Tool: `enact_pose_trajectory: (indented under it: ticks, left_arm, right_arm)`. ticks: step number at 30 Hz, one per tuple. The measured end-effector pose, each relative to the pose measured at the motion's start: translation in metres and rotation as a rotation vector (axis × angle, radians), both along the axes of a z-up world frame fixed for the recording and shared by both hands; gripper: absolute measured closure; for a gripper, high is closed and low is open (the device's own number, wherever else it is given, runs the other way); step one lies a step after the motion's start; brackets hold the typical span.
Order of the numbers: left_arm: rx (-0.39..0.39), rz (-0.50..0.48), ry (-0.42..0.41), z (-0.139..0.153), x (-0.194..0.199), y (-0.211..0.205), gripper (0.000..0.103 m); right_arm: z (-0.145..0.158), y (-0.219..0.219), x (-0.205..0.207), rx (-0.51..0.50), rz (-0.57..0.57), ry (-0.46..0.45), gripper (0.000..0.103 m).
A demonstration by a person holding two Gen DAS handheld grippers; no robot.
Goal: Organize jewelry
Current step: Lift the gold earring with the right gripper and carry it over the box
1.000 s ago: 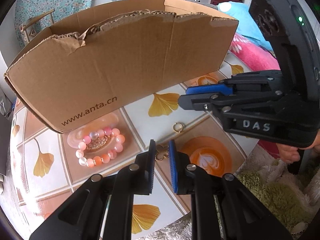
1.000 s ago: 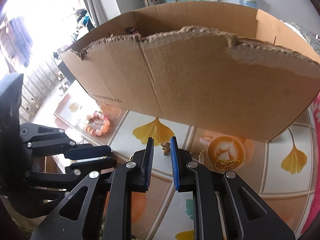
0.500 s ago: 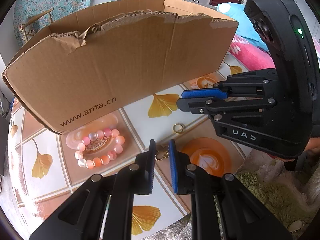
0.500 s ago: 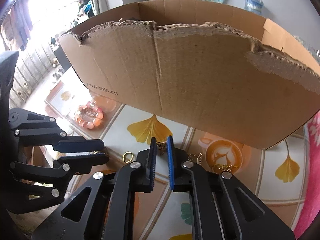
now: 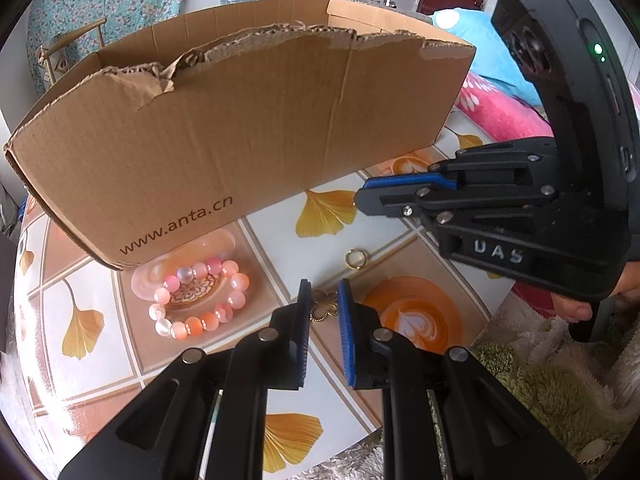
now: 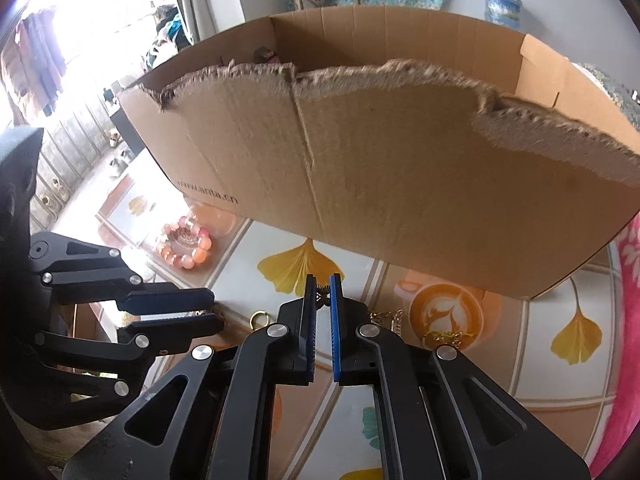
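Right gripper (image 6: pixel 323 294) has just closed, now pinching a small gold charm (image 6: pixel 321 295) at its tips. Left gripper (image 5: pixel 322 295) nearly together, empty, over clover pendant (image 5: pixel 323 307); box (image 5: pixel 248 136) behind.

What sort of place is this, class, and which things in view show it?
Probably a lived-in home, perhaps a bedroom: a tiled table with ginkgo-leaf and coffee prints, a bright pink floral blanket, a shaggy pale rug, and clothes hanging by a bright window.

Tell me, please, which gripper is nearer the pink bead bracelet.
Left. The left gripper sits just right of the bracelet; the right gripper, shut on a gold charm, hangs farther right, beyond the gold ring.
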State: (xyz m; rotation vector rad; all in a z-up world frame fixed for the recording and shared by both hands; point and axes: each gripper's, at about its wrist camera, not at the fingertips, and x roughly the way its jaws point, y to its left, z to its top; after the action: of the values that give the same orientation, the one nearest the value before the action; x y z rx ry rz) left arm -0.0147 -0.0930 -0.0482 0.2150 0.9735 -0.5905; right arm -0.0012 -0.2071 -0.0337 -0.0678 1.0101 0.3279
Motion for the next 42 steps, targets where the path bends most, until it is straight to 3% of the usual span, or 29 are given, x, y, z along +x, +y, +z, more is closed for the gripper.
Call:
enact_pose_trajectory:
  ticks: [19, 24, 33, 36, 38, 42]
  left_arm:
    - [-0.037, -0.001, -0.097, 0.033, -0.026, 0.007, 0.09]
    - [-0.106, 0.002, -0.152, 0.065, -0.028, 0.018, 0.09]
    - [-0.243, -0.051, -0.306, 0.14, -0.016, 0.026, 0.09]
    - [-0.212, -0.057, -0.306, 0.147, 0.009, 0.015, 0.09]
    - [-0.196, -0.074, -0.262, 0.145, 0.032, 0.006, 0.09]
    - [-0.164, -0.109, -0.121, 0.134, 0.088, -0.015, 0.09]
  right_arm:
    - [0.038, -0.017, -0.024, 0.045, -0.022, -0.082, 0.099]
    - [0.06, -0.015, -0.035, 0.065, -0.004, -0.134, 0.099]
    - [0.125, -0.027, -0.035, 0.182, 0.056, -0.283, 0.099]
    - [0.14, -0.035, -0.012, 0.199, 0.054, -0.302, 0.099]
    - [0.143, -0.038, 0.012, 0.207, 0.054, -0.283, 0.099]
    - [0.135, -0.044, 0.073, 0.182, 0.037, -0.126, 0.099]
